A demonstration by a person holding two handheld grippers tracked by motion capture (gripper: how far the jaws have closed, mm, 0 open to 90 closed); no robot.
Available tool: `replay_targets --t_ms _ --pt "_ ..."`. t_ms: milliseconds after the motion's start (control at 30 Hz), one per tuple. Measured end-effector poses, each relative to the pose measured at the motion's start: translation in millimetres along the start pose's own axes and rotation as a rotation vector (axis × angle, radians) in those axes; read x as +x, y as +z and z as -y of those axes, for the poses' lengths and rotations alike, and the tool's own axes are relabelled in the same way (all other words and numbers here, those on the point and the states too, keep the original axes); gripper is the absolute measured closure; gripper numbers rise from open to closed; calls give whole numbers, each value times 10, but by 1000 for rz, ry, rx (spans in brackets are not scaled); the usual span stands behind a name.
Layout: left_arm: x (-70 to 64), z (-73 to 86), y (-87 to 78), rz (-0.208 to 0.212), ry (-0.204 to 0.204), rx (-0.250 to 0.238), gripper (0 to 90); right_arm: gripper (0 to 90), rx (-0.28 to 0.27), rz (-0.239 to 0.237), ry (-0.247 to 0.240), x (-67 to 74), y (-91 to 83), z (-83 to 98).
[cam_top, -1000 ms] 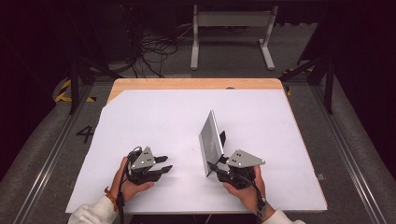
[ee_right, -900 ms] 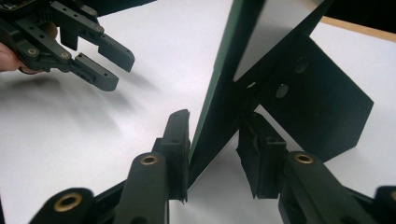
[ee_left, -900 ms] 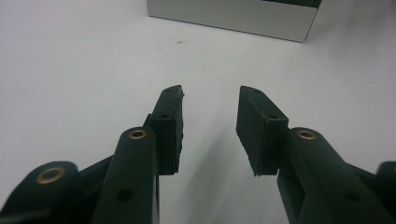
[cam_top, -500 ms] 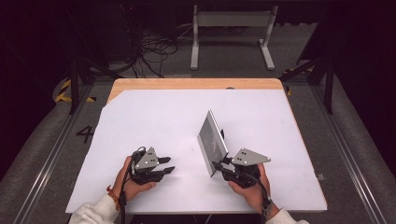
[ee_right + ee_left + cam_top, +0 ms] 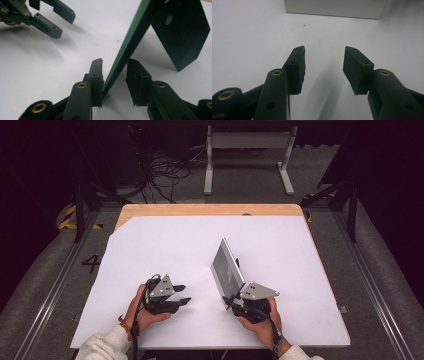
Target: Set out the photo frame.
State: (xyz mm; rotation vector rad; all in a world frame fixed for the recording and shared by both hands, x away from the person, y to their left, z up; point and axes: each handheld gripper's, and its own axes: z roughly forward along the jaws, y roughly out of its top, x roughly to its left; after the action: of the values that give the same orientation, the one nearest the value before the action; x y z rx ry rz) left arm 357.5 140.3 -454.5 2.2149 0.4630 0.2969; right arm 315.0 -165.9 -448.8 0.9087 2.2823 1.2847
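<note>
The right gripper [image 5: 235,301] props a thin green panel [image 5: 227,270] on edge at the desk's [image 5: 165,240] five o'clock, jaws straddling its corner, not pinching. The left gripper [image 5: 182,295], empty at seven o'clock, has just been opening its jaws. Next, I reckon, it grips the panel's face.

Surroundings: table and floor

White sheet [image 5: 165,245] covers the wooden table [image 5: 200,209], far edge bare. Behind it on grey floor [image 5: 380,285]: white stand [image 5: 247,142], tangled cables [image 5: 162,170], yellow-black tape [image 5: 67,217], a "4" mark [image 5: 91,263].
</note>
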Motion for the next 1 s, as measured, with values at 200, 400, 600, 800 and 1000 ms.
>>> replay_targets --t_ms 200,400,600,800,1000 --pt "89 -85 145 7 -2 4 462 686 4 -18 0 -35 -26 19" --pt "147 -159 254 30 -11 5 359 708 19 -34 -11 -87 -72 29" --pt "202 -236 365 21 7 -3 287 730 56 -43 -40 -149 -137 35" --pt "282 -325 451 42 -7 -13 261 721 51 -29 -27 -159 -185 64" --pt "330 -418 545 61 4 -17 244 735 14 -25 -22 -158 -270 79"
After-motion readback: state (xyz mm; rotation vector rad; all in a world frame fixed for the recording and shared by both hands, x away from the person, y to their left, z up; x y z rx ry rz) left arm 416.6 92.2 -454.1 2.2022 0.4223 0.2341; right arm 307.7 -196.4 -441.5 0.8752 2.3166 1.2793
